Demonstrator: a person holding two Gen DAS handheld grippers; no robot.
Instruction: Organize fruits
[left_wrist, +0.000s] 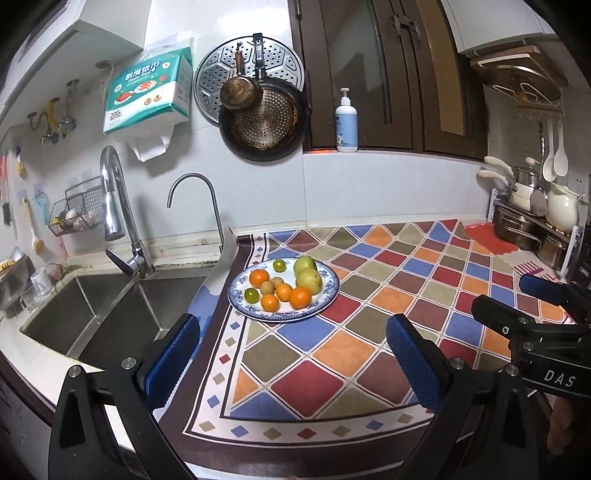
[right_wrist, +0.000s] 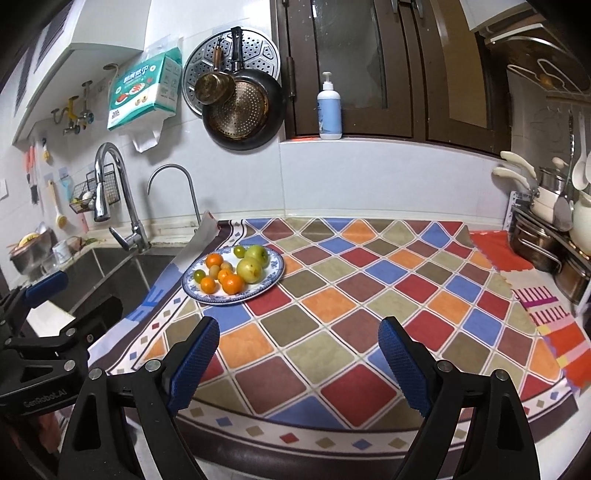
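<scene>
A blue-and-white patterned ceramic plate (left_wrist: 330, 295) sits at the sink-side edge of a diamond-patterned multicoloured cloth (left_wrist: 369, 332) on the counter. It carries small orange citrus fruits (left_wrist: 300, 297), two pale green apples (left_wrist: 309, 281), small green fruits and brownish ones. Just beside it lies a steel double sink (left_wrist: 92, 314). The left gripper (left_wrist: 291, 356) and right gripper (right_wrist: 299, 350) hover near the cloth's front, jaws apart with nothing between them, well apart from the plate.

Fruits (left_wrist: 284, 286) heaped on plate (left_wrist: 328, 295)
</scene>
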